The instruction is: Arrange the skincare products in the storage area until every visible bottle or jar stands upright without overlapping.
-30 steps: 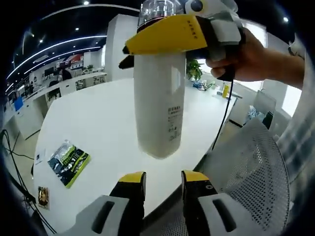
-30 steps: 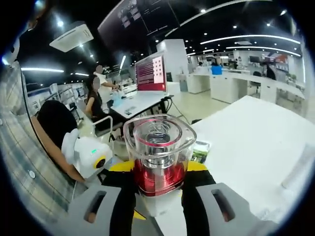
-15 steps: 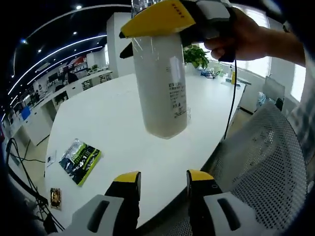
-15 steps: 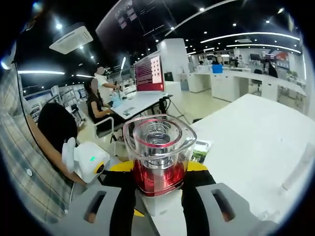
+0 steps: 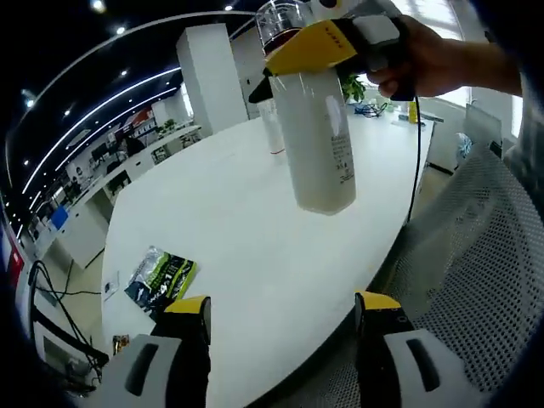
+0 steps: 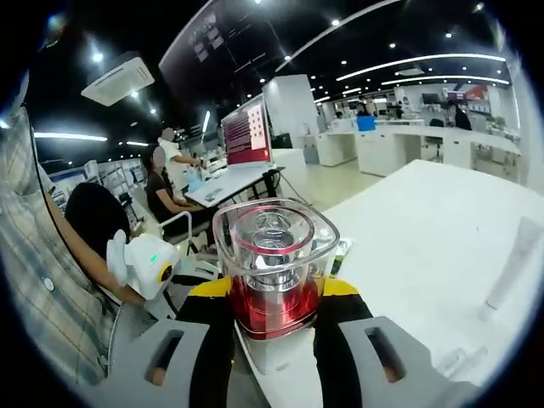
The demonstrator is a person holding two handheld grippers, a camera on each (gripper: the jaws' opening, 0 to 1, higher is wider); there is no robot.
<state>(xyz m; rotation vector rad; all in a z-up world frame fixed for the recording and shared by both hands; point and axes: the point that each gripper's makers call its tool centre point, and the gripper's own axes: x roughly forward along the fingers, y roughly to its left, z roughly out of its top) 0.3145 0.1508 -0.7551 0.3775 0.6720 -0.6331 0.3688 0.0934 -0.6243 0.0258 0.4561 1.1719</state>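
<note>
The table [image 5: 229, 221] is a wide white top in an open-plan office with ceiling light strips. At its left edge lies a green packet [image 5: 161, 276]; further right, a white tube [image 5: 272, 127] stands on it, possibly capped. The left gripper [image 5: 280, 319] is released, jaws wide apart. The bottle [image 5: 319, 140] is white, printed, with a red collar and clear cap [image 6: 274, 246], upright above the table. The right gripper [image 6: 274, 297] is clenched on its neck.
</note>
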